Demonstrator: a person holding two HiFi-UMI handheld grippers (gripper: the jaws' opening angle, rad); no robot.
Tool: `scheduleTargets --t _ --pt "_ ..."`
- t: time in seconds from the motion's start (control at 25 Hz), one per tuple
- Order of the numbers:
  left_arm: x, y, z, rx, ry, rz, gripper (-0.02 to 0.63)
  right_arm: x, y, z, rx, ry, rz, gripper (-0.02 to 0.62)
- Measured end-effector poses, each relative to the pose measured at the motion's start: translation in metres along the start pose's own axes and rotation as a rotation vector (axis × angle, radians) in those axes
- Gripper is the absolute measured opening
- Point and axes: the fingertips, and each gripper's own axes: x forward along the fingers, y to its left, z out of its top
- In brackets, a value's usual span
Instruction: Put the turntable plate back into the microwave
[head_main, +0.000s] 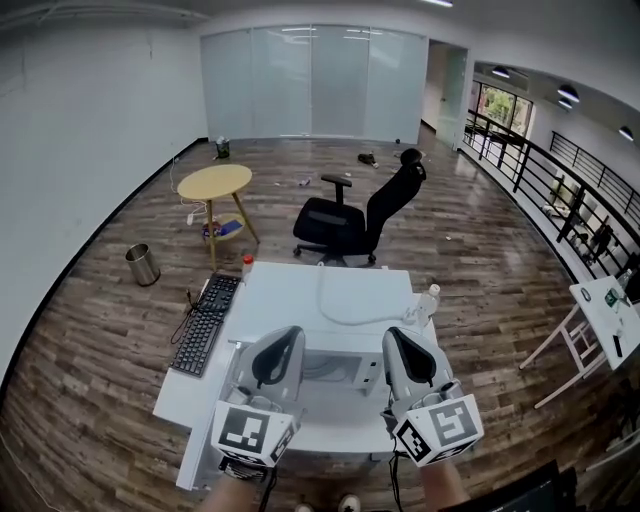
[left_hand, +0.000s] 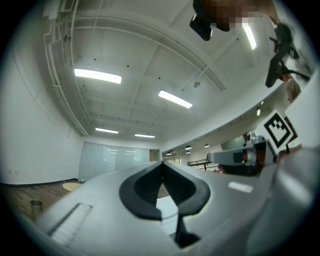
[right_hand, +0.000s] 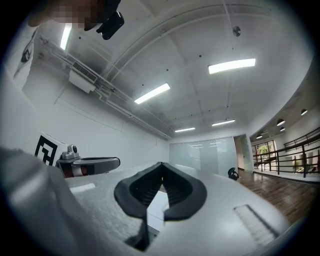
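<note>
On the white table (head_main: 300, 285), along its left edge: a black keyboard (head_main: 207, 322), with a small red-capped bottle (head_main: 247, 264) near the far left corner.

Above the near edge, left of centre: left gripper (head_main: 283, 340), held up and pointing slightly above level, jaws pressed together tip to tip with nothing between them.

Between the two grippers, at the table's near edge: a white boxy appliance (head_main: 335, 372), probably the microwave seen from above; door and cavity not readable from here.

Right of centre: right gripper (head_main: 402, 340), held up the same way, jaws likewise closed on nothing.

Near the table's right edge: a clear water bottle (head_main: 428, 300), at the end of a pale cable (head_main: 345, 318) curving across the top.

Turntable plate: not visible in any view, so no telling where it lies; neither gripper has it.

Handling, as a guess from the task alone: probably glass, so stiff, fairly heavy, slick and breakable. Best taken at the rim, one gripper at each side, pads squarely over the edge, kept level. Main risks: slipping from a one-sided pinch, or chipping against the microwave's opening.
</note>
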Motion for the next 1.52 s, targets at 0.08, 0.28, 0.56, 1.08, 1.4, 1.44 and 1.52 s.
scheduleTargets --t 0.08,0.28,0.56,1.08,1.4,1.44,1.52 --pt "0.0 -0.005 0.009 0.004 -0.014 -0.006 0.005 -0.006 -0.004 0.005 -0.012 -0.008 -0.004 0.002" --pt "-0.004 -0.01 0.016 0.03 -0.027 -0.015 0.005 -0.015 -0.006 0.017 -0.03 -0.024 0.002 0.002" --pt "-0.018 -0.019 0.021 0.043 -0.035 -0.02 0.005 -0.024 0.008 0.013 -0.019 -0.014 0.02 0.002" --pt "-0.032 -0.02 0.021 0.049 -0.03 -0.07 0.005 -0.04 0.021 0.015 -0.005 -0.004 -0.031 0.002" --pt "-0.033 -0.034 0.039 -0.018 -0.058 -0.114 0.005 -0.052 0.028 0.013 0.0 0.006 -0.052 0.002" --pt "-0.034 -0.036 0.04 -0.02 -0.061 -0.118 0.005 -0.053 0.027 0.015 0.004 0.006 -0.056 0.002" --pt "-0.036 -0.042 0.042 -0.026 -0.063 -0.124 0.005 -0.057 0.024 0.017 0.016 0.006 -0.059 0.002"
